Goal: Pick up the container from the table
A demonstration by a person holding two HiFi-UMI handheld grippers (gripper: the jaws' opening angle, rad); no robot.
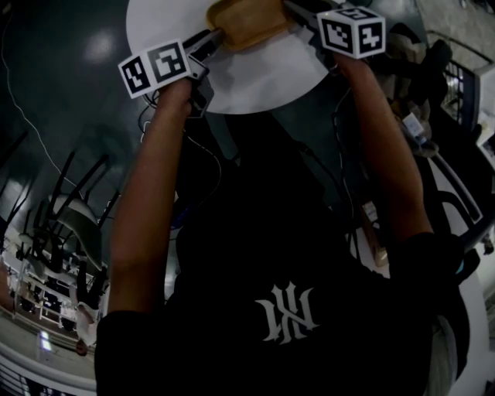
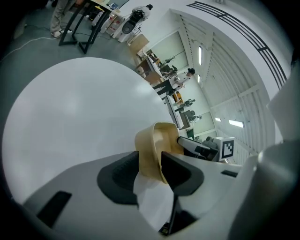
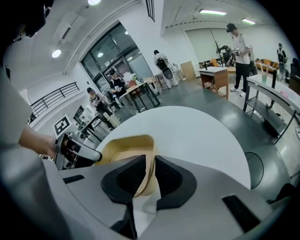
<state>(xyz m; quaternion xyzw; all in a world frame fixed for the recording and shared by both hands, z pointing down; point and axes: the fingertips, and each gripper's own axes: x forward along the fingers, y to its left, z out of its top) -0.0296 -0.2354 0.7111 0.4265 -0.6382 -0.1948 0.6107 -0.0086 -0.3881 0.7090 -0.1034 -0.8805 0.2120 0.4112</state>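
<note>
Nearest, dark shirt (image 1: 294,255) and bare forearms (image 1: 147,193) stretching ahead. Beyond, left gripper (image 1: 215,36) and right gripper (image 1: 292,9), jaws pinched onto opposite walls of tan container (image 1: 247,19), on round white table (image 1: 263,77).

Black short-sleeved T-shirt (image 1: 255,255) — a white emblem (image 1: 288,312) printed on it.

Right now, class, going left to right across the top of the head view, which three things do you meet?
Left tool → tan container → right tool.
</note>
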